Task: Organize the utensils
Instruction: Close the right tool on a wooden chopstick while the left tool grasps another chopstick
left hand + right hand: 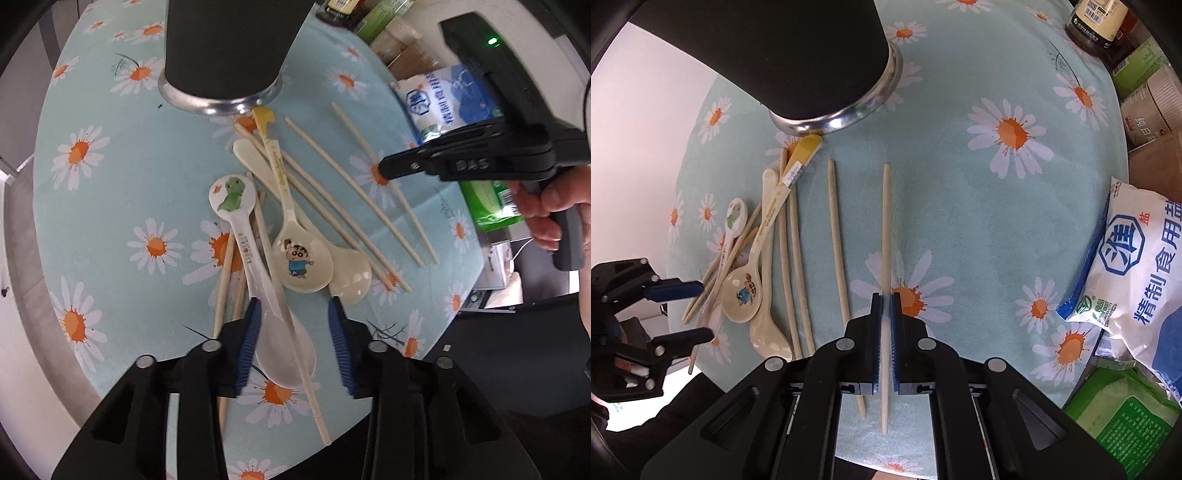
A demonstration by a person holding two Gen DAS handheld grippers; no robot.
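Spoons and several wooden chopsticks lie in a pile on the daisy tablecloth before a tall black holder (225,48). My left gripper (295,306) is open, its blue pads either side of the white dinosaur spoon (255,266) and a chopstick crossing it. A cartoon-boy spoon (301,258) and a cream spoon (349,275) lie just beyond. My right gripper (885,301) is shut on a single chopstick (886,229), which lies apart from the pile, near the cloth. The right gripper also shows in the left wrist view (384,171), and the left gripper in the right wrist view (701,310).
A salt bag (1137,266), a green packet (1126,421), a dark jar (1097,22) and boxes crowd the right side. Another loose chopstick (838,236) lies left of the held one. The table's edge curves close on the left.
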